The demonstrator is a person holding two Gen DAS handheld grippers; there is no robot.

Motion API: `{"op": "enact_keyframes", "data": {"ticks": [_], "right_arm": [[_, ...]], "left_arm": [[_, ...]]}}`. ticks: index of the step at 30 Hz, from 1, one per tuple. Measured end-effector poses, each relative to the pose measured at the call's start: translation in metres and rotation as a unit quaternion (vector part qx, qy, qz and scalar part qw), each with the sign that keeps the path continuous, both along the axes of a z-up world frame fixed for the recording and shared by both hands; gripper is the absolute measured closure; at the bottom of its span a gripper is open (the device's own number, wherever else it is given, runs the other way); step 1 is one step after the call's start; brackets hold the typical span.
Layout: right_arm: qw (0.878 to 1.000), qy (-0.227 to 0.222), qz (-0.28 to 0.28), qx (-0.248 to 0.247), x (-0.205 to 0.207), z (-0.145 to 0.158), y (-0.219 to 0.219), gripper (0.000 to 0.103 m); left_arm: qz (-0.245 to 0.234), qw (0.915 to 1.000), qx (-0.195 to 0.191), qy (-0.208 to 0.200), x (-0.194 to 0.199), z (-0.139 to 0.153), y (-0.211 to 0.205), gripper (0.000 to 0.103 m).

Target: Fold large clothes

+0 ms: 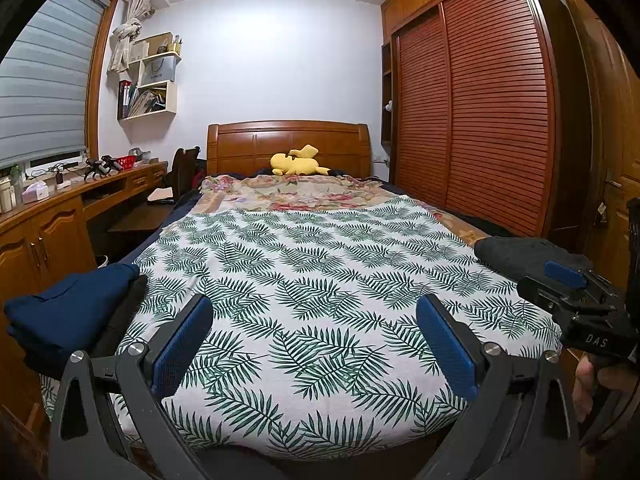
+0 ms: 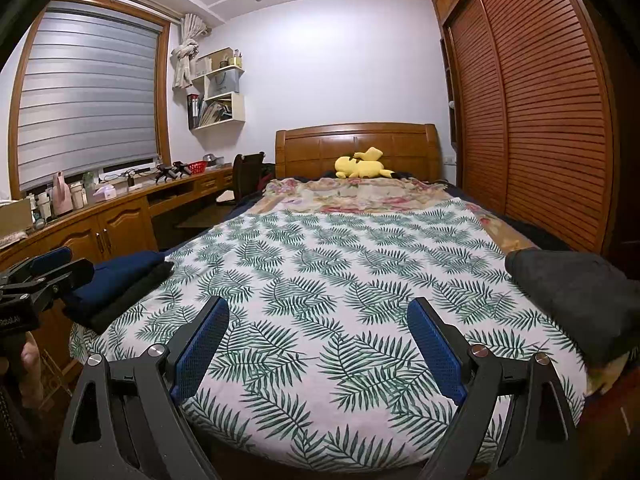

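A folded navy garment (image 1: 68,304) lies on a folded black one (image 2: 132,296) at the bed's front left corner; the navy one also shows in the right wrist view (image 2: 116,276). A folded dark grey garment (image 2: 576,296) lies at the front right corner, also in the left wrist view (image 1: 528,254). My left gripper (image 1: 316,336) is open and empty above the leaf-print sheet (image 1: 312,264). My right gripper (image 2: 318,340) is open and empty above the same sheet (image 2: 340,272). Each gripper shows at the edge of the other's view.
A floral blanket (image 1: 292,192) and a yellow plush toy (image 1: 298,162) lie near the wooden headboard (image 1: 288,140). A wooden desk (image 1: 80,200) with clutter runs along the left. A louvred wardrobe (image 1: 480,120) stands on the right.
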State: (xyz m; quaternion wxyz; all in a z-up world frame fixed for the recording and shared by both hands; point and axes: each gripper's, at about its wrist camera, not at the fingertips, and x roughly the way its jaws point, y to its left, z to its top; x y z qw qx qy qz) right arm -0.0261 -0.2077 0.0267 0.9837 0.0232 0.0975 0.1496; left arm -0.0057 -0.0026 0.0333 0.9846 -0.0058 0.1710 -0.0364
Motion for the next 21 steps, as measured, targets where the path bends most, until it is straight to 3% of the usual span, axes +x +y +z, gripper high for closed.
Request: {"op": "enact_keyframes", "data": {"ticks": [21], "right_arm": [[1.0,0.001,-0.001,0.003,-0.0005,0.0004,0.0013,0.012]], "left_arm": [[-0.005,1.0,-0.003,0.002,0.0016,-0.0048,-0.0054,0.001]]}}
